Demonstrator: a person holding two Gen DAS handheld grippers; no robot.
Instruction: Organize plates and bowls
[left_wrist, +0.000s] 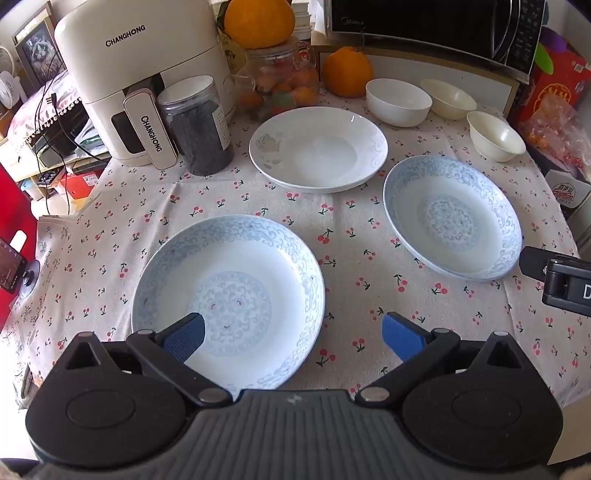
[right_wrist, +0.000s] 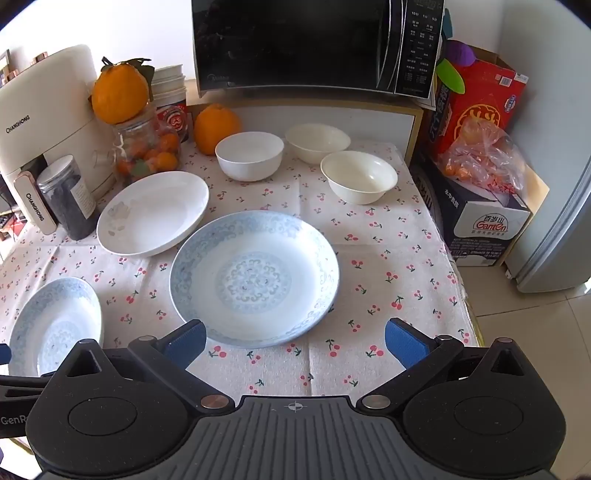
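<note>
Three plates lie apart on a cherry-print tablecloth (left_wrist: 332, 236). In the left wrist view a blue-patterned plate (left_wrist: 229, 295) sits nearest. A second blue-patterned plate (left_wrist: 452, 216) lies to the right. A white plate (left_wrist: 317, 147) lies behind them. Three bowls stand at the back right: a white bowl (left_wrist: 398, 101) and two cream bowls (left_wrist: 448, 98) (left_wrist: 495, 136). My left gripper (left_wrist: 291, 338) hovers open above the near plate's right edge, holding nothing. In the right wrist view my right gripper (right_wrist: 295, 343) hangs open in front of the second blue plate (right_wrist: 255, 277), also empty.
An air fryer (left_wrist: 136, 74), a dark jar (left_wrist: 199, 125), a glass jar of fruit (left_wrist: 280, 85) and oranges (left_wrist: 347, 72) crowd the back left. A microwave (right_wrist: 314, 44) stands on a shelf behind the bowls. Boxes (right_wrist: 476, 110) stand past the table's right edge (right_wrist: 461, 288).
</note>
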